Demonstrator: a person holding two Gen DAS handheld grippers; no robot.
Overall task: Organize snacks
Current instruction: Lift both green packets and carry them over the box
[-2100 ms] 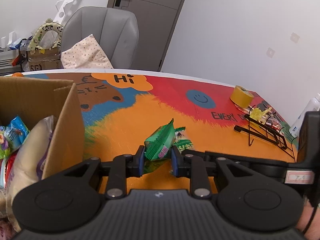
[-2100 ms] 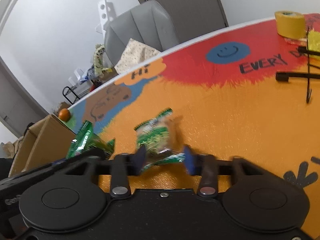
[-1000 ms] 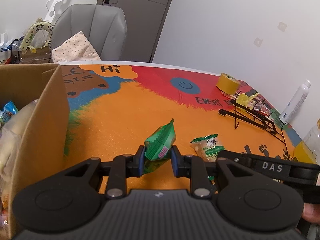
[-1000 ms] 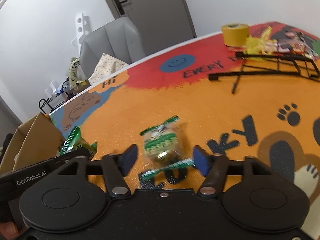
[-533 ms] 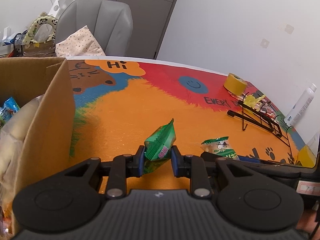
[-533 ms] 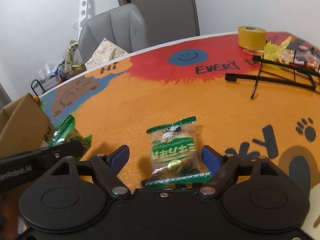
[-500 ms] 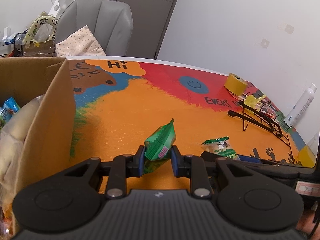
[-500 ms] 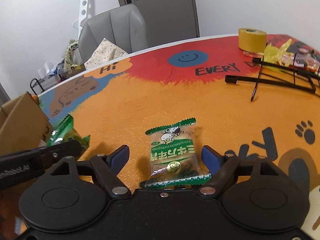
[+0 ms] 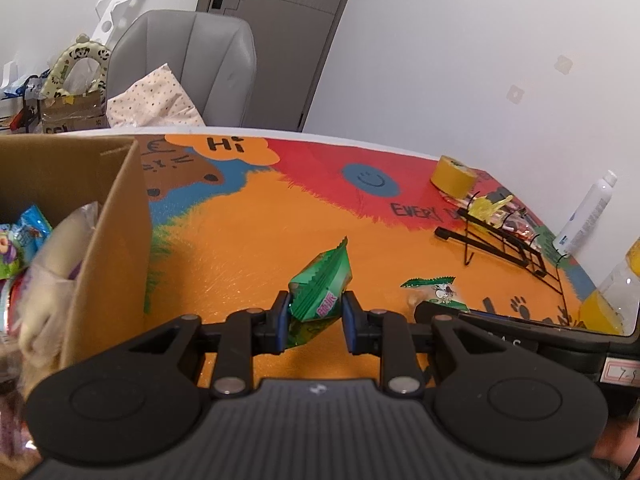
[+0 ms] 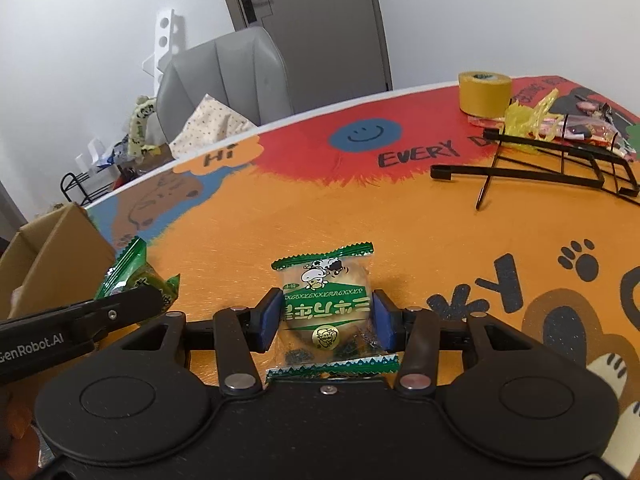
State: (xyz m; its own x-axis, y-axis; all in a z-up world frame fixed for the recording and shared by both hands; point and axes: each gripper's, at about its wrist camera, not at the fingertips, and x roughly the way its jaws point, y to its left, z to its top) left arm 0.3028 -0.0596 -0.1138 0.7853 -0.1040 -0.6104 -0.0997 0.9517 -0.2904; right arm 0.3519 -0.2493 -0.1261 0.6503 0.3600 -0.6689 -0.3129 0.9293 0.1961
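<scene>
Cardboard box (image 9: 108, 232) at table's (image 9: 248, 240) left; tape roll (image 9: 454, 176) far right.

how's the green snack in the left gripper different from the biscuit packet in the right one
The green snack is opaque solid green and stands tilted on end; the biscuit packet is clear with green bands and faces the camera flat. The left gripper pinches narrowly, while the right gripper, whose jaws have just been closing, spans a wider packet. Both are sealed with zigzag edges.
</scene>
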